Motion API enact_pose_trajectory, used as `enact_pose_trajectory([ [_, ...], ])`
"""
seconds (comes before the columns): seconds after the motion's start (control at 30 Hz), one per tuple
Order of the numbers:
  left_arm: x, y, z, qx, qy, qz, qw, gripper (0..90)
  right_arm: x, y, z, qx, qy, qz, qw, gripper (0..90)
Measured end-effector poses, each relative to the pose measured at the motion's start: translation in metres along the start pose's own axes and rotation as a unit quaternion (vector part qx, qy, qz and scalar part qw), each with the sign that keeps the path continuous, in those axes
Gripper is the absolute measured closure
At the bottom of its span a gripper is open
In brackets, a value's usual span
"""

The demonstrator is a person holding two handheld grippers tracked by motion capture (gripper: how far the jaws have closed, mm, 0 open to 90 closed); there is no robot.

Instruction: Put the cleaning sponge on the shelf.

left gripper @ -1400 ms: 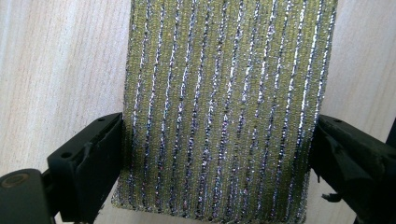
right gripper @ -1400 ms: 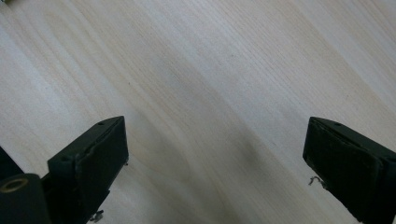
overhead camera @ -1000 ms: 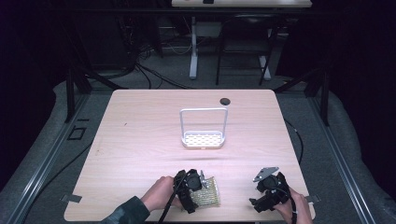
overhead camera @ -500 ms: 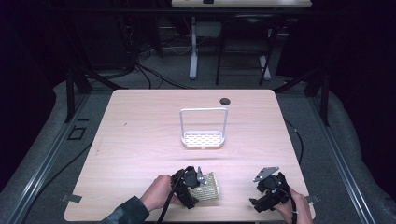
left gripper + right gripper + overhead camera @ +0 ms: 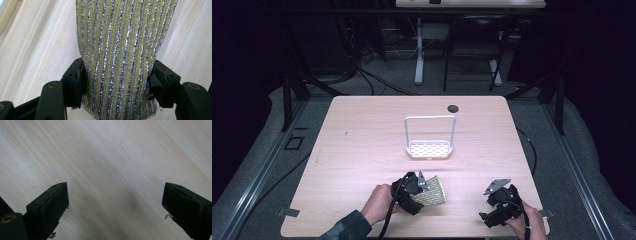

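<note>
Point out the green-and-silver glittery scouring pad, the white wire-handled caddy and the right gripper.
green-and-silver glittery scouring pad (image 5: 120,50): left gripper view, middle of its ribbed face.
white wire-handled caddy (image 5: 430,148): high view, perforated base.
right gripper (image 5: 482,218): high view, between its fingertips.

I see a pale wood table (image 5: 362,150) with rounded corners. Directly on it: a white wire-framed rack (image 5: 430,137) near the centre, standing upright; a small dark round disc (image 5: 453,108) close to the far edge; and a yellow-green glittery striped cloth (image 5: 431,190) lying near the near edge, well apart from the rack.
</note>
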State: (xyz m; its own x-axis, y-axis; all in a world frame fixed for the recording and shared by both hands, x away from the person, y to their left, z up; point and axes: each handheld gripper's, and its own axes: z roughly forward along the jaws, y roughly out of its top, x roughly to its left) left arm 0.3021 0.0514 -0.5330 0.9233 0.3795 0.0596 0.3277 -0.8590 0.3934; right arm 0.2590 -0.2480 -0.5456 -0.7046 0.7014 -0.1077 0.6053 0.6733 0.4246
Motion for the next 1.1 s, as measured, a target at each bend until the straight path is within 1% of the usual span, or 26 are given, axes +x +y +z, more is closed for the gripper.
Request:
enact_pose_trajectory([
  [0.27,0.008,0.000,-0.004,-0.014,0.017,-0.022,0.9995,40.0,0.000,0.000,0.000,0.001,-0.002,-0.002,1.0000,6.4],
  [0.3,0.008,0.000,-0.004,-0.014,0.017,-0.022,0.9995,40.1,0.000,0.000,0.000,0.001,-0.002,-0.002,1.0000,6.4],
  [0.37,0.011,-0.001,-0.006,-0.020,0.023,-0.032,0.9990,40.3,0.000,0.000,0.000,0.001,-0.002,-0.003,1.0000,6.4],
  [0.43,0.013,0.000,-0.007,-0.021,0.026,-0.034,0.9989,40.2,0.000,0.000,0.000,0.001,-0.002,-0.003,1.0000,6.4],
  [0.5,0.015,0.000,-0.010,-0.027,0.034,-0.042,0.9982,40.1,0.000,0.000,0.001,0.001,-0.003,-0.004,1.0000,6.4],
  [0.7,0.019,-0.001,-0.012,-0.029,0.039,-0.049,0.9976,40.2,0.000,0.000,0.001,-0.001,-0.002,-0.002,1.0000,6.4],
  [0.73,0.022,-0.001,-0.012,-0.032,0.041,-0.054,0.9972,40.2,0.000,0.000,0.000,0.000,-0.002,-0.002,1.0000,6.4],
  [0.8,0.023,-0.001,-0.013,-0.032,0.044,-0.055,0.9970,40.2,0.000,0.000,0.001,-0.002,-0.002,-0.002,1.0000,6.4],
  [0.97,0.031,0.000,-0.015,-0.043,0.049,-0.073,0.9952,40.2,0.000,0.001,0.001,0.000,-0.002,-0.002,1.0000,6.4],
  [1.1,0.034,0.001,-0.015,-0.044,0.052,-0.078,0.9947,40.2,0.000,0.001,0.001,0.000,-0.002,-0.002,1.0000,6.4],
])
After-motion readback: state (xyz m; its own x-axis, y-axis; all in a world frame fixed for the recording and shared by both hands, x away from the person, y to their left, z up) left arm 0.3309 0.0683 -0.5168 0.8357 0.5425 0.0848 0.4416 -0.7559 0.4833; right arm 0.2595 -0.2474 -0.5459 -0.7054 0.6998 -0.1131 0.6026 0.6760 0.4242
